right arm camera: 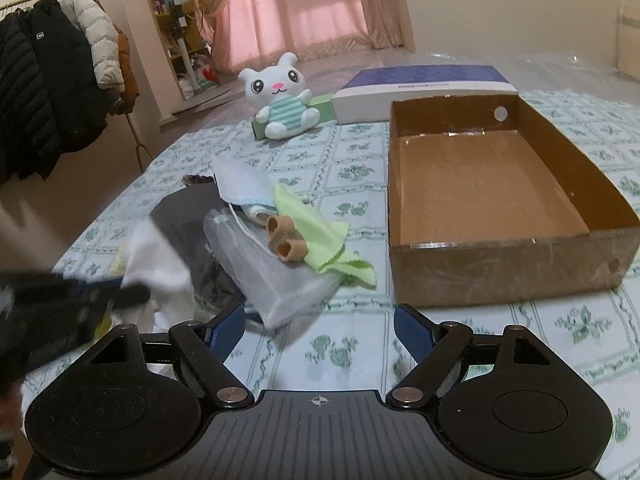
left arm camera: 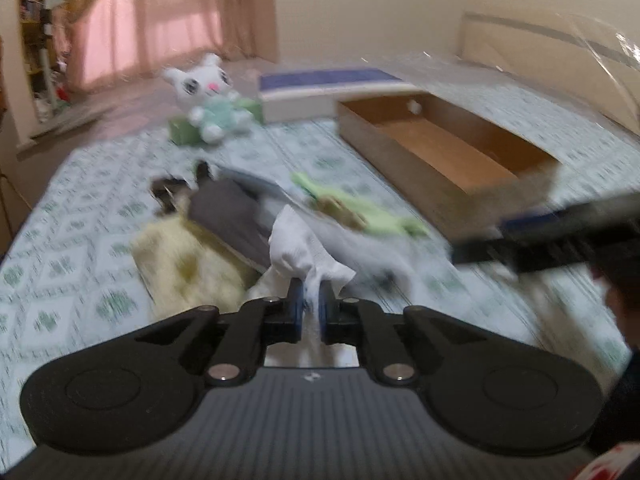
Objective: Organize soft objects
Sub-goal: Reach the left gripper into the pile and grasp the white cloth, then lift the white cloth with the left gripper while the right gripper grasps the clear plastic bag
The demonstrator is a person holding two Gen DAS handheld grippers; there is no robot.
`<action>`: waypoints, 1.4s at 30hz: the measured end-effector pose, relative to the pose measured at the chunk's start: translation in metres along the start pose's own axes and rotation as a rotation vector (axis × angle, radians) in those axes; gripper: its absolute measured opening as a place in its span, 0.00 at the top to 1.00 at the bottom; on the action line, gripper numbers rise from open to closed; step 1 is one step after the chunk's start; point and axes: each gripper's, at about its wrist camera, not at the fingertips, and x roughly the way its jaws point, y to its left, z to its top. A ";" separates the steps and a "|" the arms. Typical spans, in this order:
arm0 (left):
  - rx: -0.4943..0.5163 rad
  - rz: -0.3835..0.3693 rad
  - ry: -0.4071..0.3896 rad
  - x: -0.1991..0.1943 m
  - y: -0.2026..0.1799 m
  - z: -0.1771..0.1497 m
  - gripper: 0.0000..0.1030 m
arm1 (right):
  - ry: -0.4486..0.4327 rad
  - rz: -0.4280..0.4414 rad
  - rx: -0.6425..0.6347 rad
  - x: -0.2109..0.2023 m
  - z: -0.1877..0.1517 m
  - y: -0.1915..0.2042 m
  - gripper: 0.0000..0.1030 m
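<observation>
Right wrist view: a bed sheet (right arm camera: 352, 168) with green flowers carries a heap of cloths (right arm camera: 260, 240) beside an empty cardboard box (right arm camera: 492, 184). Pink curtains (right arm camera: 304, 8) and hanging coats (right arm camera: 52, 80) stand behind. The left gripper (left arm camera: 311, 300) pinches a white cloth (left arm camera: 300, 240); the right gripper (right arm camera: 319, 334) gapes, holding nothing.

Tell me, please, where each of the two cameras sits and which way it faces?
Left wrist: rides the left gripper, looking down its fingers at the white cloth they pinch; the right gripper blurs in at right.
Right wrist: rides the open right gripper, facing the bedspread and pile; the left gripper shows blurred at left.
Shared: plush bunny, empty cardboard box, green cloth.
</observation>
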 end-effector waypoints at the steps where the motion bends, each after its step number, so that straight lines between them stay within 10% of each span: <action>1: -0.001 -0.015 0.023 -0.001 -0.005 -0.007 0.93 | 0.007 -0.001 0.004 -0.001 -0.003 0.000 0.20; 9: -0.058 -0.047 0.140 0.007 -0.013 -0.034 0.89 | 0.049 -0.010 0.018 -0.012 -0.021 0.000 0.20; 18: -0.227 -0.025 0.122 -0.022 0.011 -0.024 0.31 | 0.052 -0.020 0.055 -0.022 -0.027 -0.009 0.20; 25: -0.439 -0.024 0.165 0.004 0.040 -0.018 0.30 | 0.056 -0.018 0.055 -0.020 -0.028 -0.009 0.20; 32: -0.437 0.045 0.201 0.035 0.030 -0.022 0.33 | 0.069 -0.030 0.055 -0.017 -0.030 -0.011 0.20; 37: -0.339 0.076 0.164 0.041 0.017 -0.022 0.74 | 0.074 -0.025 0.053 -0.012 -0.030 -0.011 0.20; 42: -0.316 0.049 0.147 0.040 0.018 -0.016 0.83 | 0.053 -0.012 0.027 -0.009 -0.026 -0.007 0.20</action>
